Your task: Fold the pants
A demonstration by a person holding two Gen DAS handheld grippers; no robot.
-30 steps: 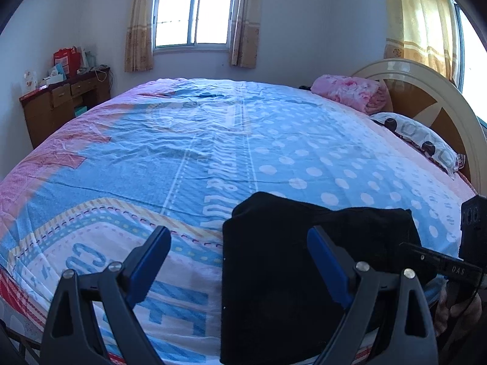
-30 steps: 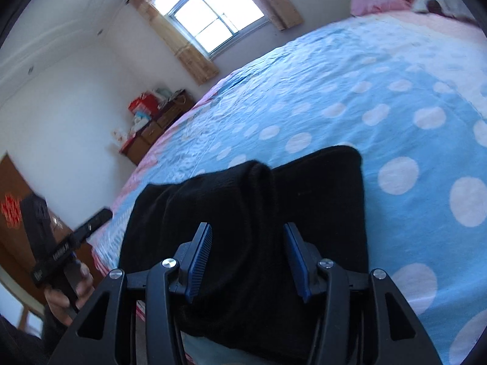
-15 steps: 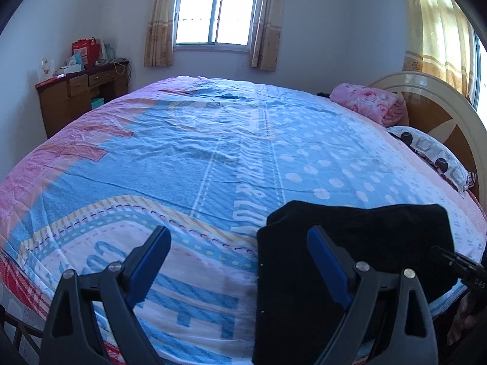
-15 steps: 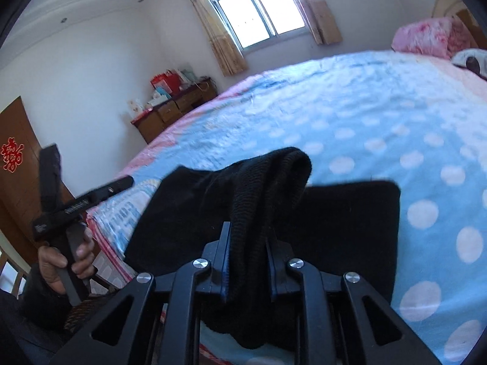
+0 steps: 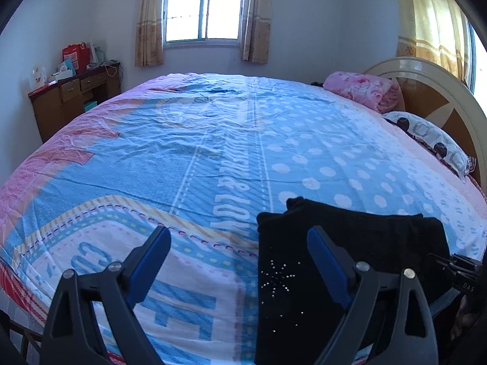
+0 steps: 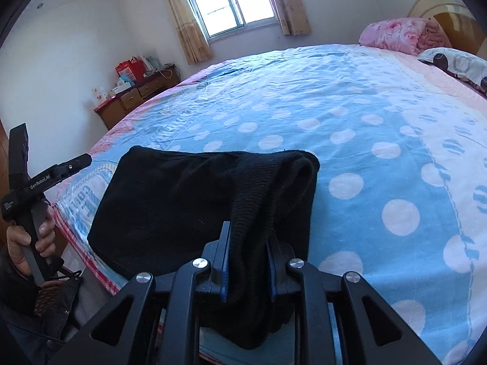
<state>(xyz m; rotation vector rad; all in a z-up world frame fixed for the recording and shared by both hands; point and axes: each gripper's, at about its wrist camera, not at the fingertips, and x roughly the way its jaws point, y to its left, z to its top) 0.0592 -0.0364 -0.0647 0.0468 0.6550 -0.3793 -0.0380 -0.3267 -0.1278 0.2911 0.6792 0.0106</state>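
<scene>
Left wrist: black pants [image 5: 350,261], soft knit, folded flat at the bed's [image 5: 213,140] near edge, long axis running along that edge; left gripper [image 5: 240,261] wide, empty. Right wrist: right gripper [image 6: 247,269] fingers clamp a limp raised fold; best taken at corners.

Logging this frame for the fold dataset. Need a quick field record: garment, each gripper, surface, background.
garment: black pants, partly folded, lying near the bed's front edge
left gripper: open, holding nothing, beside the pants
right gripper: shut on a ribbed fold of the pants, lifted
surface: blue polka-dot bedspread
background: pink blanket, patterned pillow, wooden desk, window
</scene>
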